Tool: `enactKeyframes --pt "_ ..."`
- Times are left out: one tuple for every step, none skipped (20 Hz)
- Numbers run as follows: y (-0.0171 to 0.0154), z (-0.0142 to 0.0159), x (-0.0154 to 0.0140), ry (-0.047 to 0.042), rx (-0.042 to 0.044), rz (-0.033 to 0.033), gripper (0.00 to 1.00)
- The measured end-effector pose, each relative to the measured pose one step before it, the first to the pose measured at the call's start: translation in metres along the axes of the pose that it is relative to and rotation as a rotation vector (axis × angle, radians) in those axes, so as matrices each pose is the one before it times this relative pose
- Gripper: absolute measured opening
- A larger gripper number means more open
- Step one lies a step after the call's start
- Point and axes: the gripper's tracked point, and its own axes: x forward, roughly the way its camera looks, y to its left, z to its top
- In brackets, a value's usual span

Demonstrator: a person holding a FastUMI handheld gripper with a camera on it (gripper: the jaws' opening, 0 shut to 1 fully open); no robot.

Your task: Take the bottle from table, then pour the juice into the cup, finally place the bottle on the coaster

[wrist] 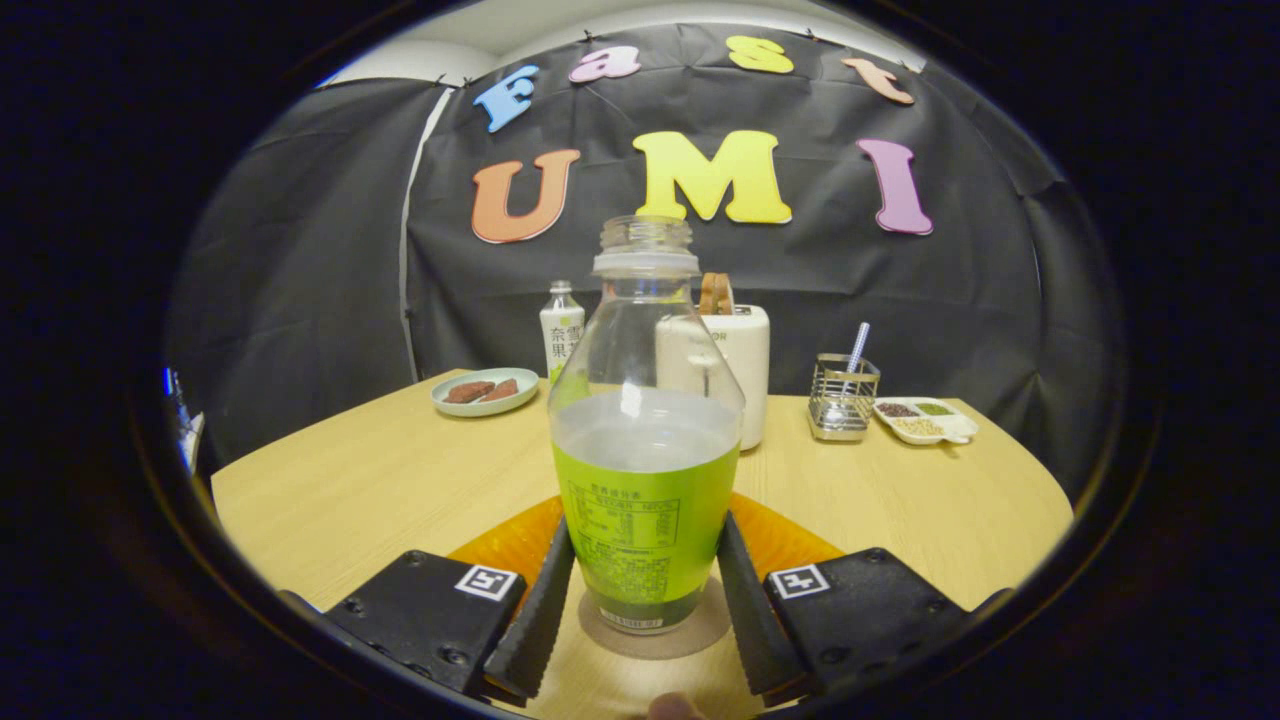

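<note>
A clear, uncapped bottle (645,440) with a green label stands upright on a round brown coaster (690,632) on the wooden table (370,480). It is partly filled with pale liquid up to just above the label. My gripper (645,545) holds it low on the label, with one fingertip (552,580) pressed to its left side and the other to its right. Just behind the bottle an orange flat round thing (780,540) lies on the table, partly hidden by the bottle and the fingers.
Beyond the bottle stand a white toaster (740,370) with bread in it, a small labelled bottle (561,330), a plate (486,392) with brown pieces, a wire holder (843,398) with a straw, and a white dish of grains (925,420).
</note>
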Motion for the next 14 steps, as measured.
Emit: enactKeyframes --pt "-0.00100 0.00021 0.00093 -0.00286 -0.00816 -0.00434 0.77" --pt "-0.00171 -0.00029 0.00022 -0.00452 -0.01115 -0.01024 0.78" --pt "-0.00147 -0.00078 0.00071 -0.00082 -0.00874 -0.00899 0.78" --pt "-0.00047 -0.00254 0.00091 0.00172 -0.00761 -0.00662 0.79" --pt "0.00059 -0.00211 0.00043 0.00399 -0.00447 0.00173 0.80" --pt "0.00058 0.00235 -0.00018 -0.01012 0.00182 -0.00153 0.80" --pt "-0.00087 -0.00101 0.00029 -0.00173 -0.00139 -0.00262 0.81" --pt "-0.00041 -0.00219 0.00029 0.00121 -0.00096 -0.00298 0.82" --pt "-0.00013 -0.00120 -0.00016 0.00507 0.00284 0.00075 0.82" --pt "0.00094 -0.00277 0.00112 0.00483 0.00936 0.00033 0.87" --pt "-0.00034 -0.00122 0.00014 0.00301 0.01206 -0.00095 0.91" --pt "0.00007 -0.00130 -0.00071 0.00174 0.00960 0.00087 0.99" --pt "0.00054 0.00013 -0.00162 0.00023 0.00890 0.00271 1.00" --pt "0.00128 -0.00016 -0.00183 -0.00111 0.01139 0.00412 1.00"
